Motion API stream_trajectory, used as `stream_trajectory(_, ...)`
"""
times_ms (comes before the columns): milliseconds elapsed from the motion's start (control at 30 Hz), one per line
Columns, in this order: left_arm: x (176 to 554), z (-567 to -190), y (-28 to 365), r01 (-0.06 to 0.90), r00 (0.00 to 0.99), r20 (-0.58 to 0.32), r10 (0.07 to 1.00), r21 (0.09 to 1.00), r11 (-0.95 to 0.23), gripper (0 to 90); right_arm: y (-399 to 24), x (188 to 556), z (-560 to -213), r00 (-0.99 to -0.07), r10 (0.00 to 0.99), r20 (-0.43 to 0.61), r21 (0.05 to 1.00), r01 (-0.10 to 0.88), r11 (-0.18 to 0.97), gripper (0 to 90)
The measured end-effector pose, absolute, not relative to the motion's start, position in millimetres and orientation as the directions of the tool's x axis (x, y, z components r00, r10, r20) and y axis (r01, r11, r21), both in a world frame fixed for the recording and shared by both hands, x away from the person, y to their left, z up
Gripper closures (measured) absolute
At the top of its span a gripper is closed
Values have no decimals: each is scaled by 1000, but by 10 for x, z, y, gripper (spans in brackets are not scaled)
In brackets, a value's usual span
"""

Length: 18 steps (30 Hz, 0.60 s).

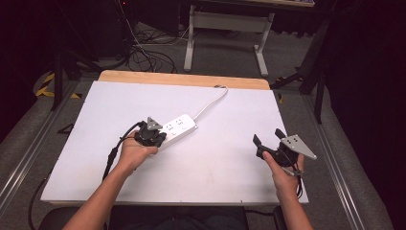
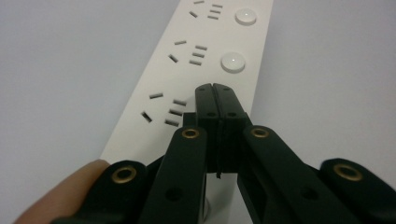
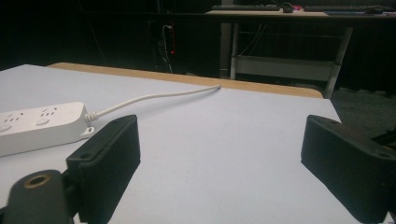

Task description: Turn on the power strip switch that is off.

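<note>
The left gripper (image 2: 216,88), clenched with nothing between its jaws, rests its tip on the power strip (image 2: 187,70) by the nearest round switch, apparently pressing it; two switches (image 2: 233,62) farther along look untouched. The right gripper (image 1: 271,137) hovers released, well apart. Beyond, the strip's cord (image 1: 210,104) trails off the white surface (image 1: 230,158); nothing obstructs.

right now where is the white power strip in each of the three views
High view: the power strip lies left of centre on the table, its near end under the left hand-held gripper.
Left gripper view: it runs from bottom centre up to the top edge, with the shut jaws over it.
Right gripper view: it sits at the left edge.
Shared landmark: the white cord leaving its far end.
</note>
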<state>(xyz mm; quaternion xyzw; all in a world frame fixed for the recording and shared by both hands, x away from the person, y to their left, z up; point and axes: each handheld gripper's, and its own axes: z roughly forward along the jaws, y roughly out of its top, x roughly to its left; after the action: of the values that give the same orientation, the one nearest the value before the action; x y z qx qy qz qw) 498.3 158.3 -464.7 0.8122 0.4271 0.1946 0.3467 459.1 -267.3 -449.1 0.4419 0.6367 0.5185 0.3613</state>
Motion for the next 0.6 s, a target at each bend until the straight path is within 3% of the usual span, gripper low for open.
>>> stream_trajectory(133, 4980, -4641, 1554, 553, 553, 46, 832, 726, -408, 900, -2667, 4604, -4501, -353, 936, 4, 978, 195, 69, 125)
stream_trajectory(467, 5025, -4618, 1616, 593, 541, -32, 841, 723, -354, 900, -2671, 4619, -4514, -353, 936, 7, 977, 203, 69, 126)
stream_trajectory(600, 5021, -4617, 1607, 585, 544, -11, 839, 722, -369, 900, -2669, 4623, -4515, -355, 935, 7, 976, 205, 70, 127)
